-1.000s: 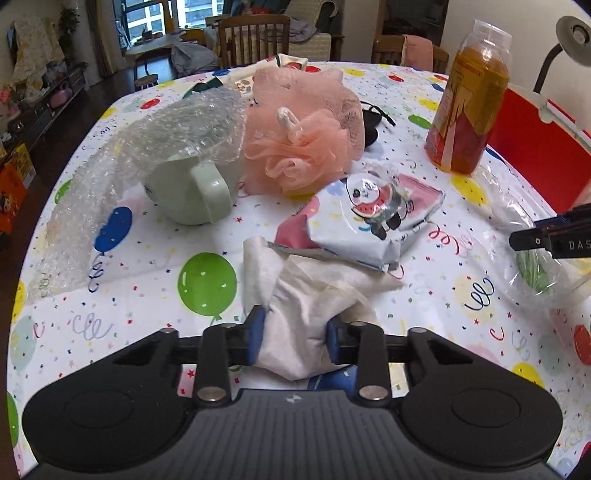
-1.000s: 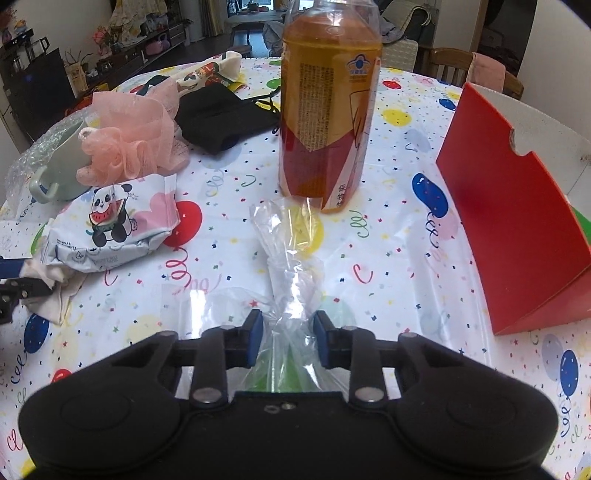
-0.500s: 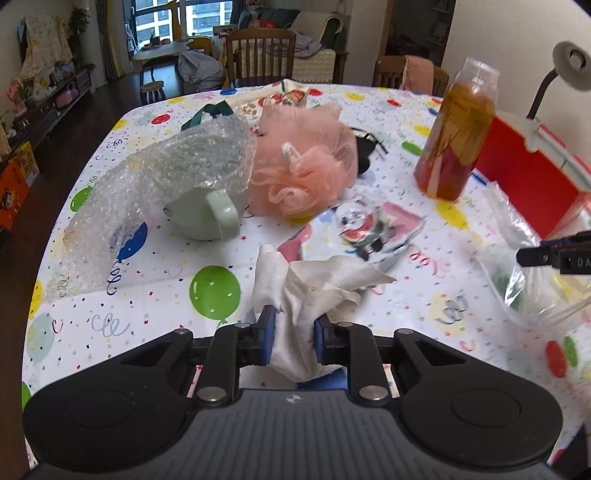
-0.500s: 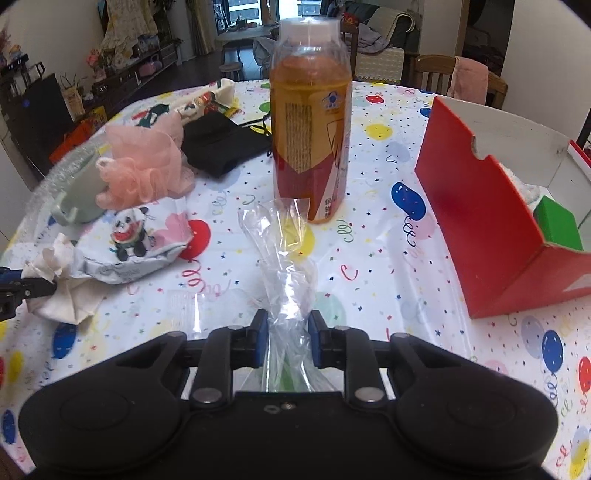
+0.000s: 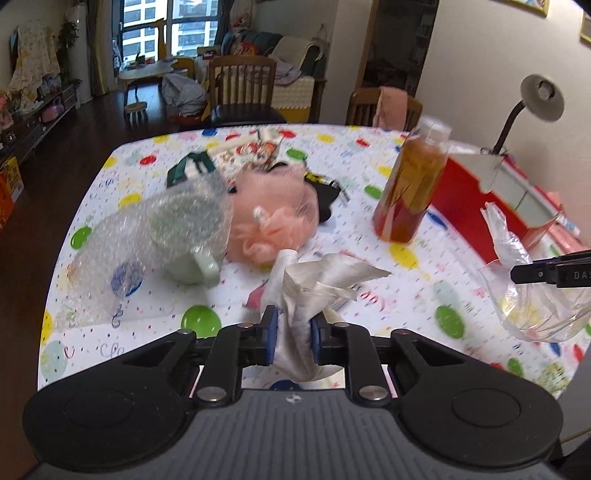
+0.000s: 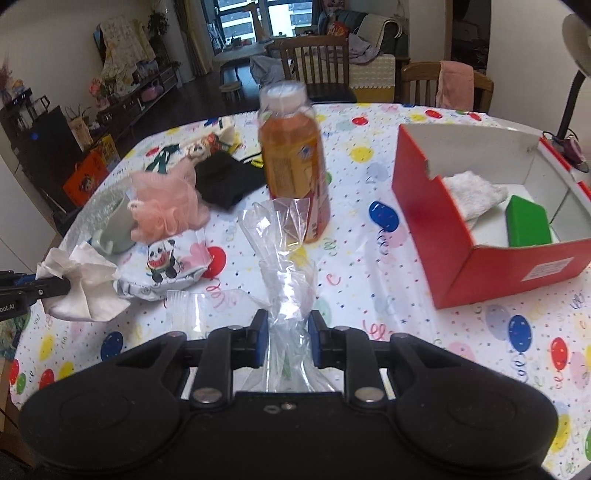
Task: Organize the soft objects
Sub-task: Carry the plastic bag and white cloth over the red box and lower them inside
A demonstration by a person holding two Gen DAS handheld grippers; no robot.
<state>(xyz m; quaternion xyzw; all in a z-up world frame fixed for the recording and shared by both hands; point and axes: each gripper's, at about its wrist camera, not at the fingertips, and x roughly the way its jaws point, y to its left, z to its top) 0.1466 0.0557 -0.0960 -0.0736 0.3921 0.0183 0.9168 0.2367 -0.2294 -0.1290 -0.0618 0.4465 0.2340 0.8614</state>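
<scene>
We're in a lived-in home here, a dining and living room: a table [image 5: 122, 332] in a balloon-print cloth, wooden dining chairs [image 5: 242, 88] behind it, a sofa [image 6: 373, 37] heaped with throws, tall windows [image 5: 155, 26], dark wood floor, a desk lamp [image 5: 541, 98] by the wall.

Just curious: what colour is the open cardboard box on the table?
The box is red outside, white inside; clearest in the right wrist view.

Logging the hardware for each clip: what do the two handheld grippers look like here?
Both look alike: the left gripper and right gripper have matte black bodies with two round raised discs, black linkage arms with silver pivot pins, and black fingers faced with blue pads. From the side, the fingers carry partial white lettering. No cables, sleeves or hands show.
</scene>
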